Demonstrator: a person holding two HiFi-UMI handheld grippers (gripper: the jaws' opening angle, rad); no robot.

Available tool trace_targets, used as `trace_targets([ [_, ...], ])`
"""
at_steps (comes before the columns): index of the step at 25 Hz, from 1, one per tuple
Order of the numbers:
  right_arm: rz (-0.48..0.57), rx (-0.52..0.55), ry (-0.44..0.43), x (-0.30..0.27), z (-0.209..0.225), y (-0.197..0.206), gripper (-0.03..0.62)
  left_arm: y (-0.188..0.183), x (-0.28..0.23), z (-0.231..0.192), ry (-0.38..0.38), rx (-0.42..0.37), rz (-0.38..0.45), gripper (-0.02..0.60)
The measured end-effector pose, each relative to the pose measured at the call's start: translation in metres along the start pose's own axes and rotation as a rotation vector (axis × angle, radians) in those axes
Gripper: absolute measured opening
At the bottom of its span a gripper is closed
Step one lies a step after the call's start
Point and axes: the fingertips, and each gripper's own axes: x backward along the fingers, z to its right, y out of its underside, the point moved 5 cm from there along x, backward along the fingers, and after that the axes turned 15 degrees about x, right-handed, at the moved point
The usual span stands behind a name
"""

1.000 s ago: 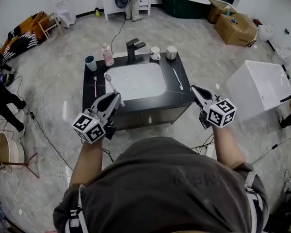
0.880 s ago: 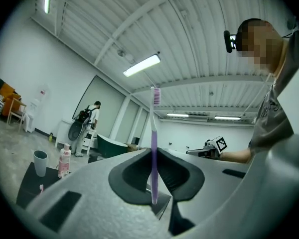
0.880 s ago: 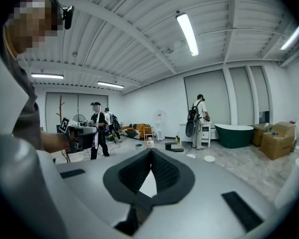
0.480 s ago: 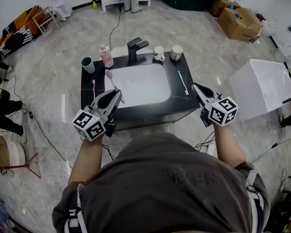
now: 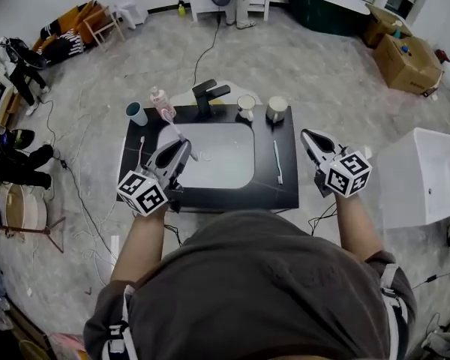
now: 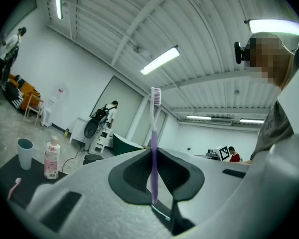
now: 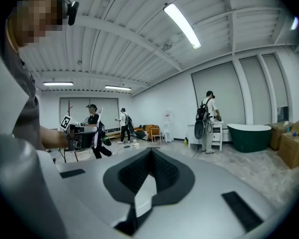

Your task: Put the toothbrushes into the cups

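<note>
My left gripper point(image 5: 178, 150) is shut on a purple toothbrush point(image 5: 177, 132) and hangs over the left part of the white sink point(image 5: 217, 156). In the left gripper view the purple toothbrush point(image 6: 153, 133) stands upright between the pads, bristles on top. A pink toothbrush point(image 5: 141, 150) lies on the black counter to the left, and a white one point(image 5: 277, 162) lies to the right of the sink. A teal cup point(image 5: 137, 113) stands at the back left; two white cups point(image 5: 246, 106) point(image 5: 276, 109) stand at the back right. My right gripper point(image 5: 313, 137) is shut and empty, just off the counter's right edge.
A pink bottle point(image 5: 160, 103) and a black faucet point(image 5: 208, 96) stand behind the sink. The black vanity top point(image 5: 285, 190) sits on a grey floor with cables. A white tub point(image 5: 427, 175) is at the right. People stand at the back and left of the room.
Both grippers have travelled forward toward the vanity. The left one, still holding the purple toothbrush, has gone from in front of the counter to over the sink's left part.
</note>
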Motion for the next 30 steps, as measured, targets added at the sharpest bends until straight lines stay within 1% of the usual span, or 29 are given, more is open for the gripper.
trace_targets([
  [3, 0.014, -0.028, -0.001, -0.007, 0.039, 0.011, -0.008, 0.002, -0.031, 0.002, -0.032, 0.026, 0.022, 0.029],
  [6, 0.03, -0.056, 0.01, -0.017, 0.049, 0.025, -0.008, 0.005, -0.046, -0.004, -0.039, 0.002, -0.01, 0.029],
  [11, 0.033, -0.072, 0.069, -0.044, 0.05, 0.028, -0.008, -0.01, -0.063, -0.036, -0.005, -0.013, -0.04, 0.029],
  [14, 0.03, -0.089, 0.122, -0.049, 0.045, 0.026, -0.008, -0.018, -0.071, -0.055, 0.035, -0.02, -0.053, 0.029],
  [17, 0.034, -0.093, 0.169, -0.05, 0.047, 0.02, -0.008, -0.028, -0.09, -0.074, 0.066, -0.021, -0.042, 0.029],
  [21, 0.024, -0.071, 0.197, -0.051, 0.055, 0.01, -0.008, -0.033, -0.123, -0.093, 0.088, 0.0, -0.018, 0.029],
  [26, 0.025, -0.066, 0.212, -0.052, 0.079, 0.009, -0.008, -0.024, -0.167, -0.11, 0.077, -0.028, -0.014, 0.029],
  [30, 0.02, -0.071, 0.213, -0.056, 0.098, 0.023, -0.008, -0.001, -0.204, -0.127, 0.069, -0.026, -0.028, 0.029],
])
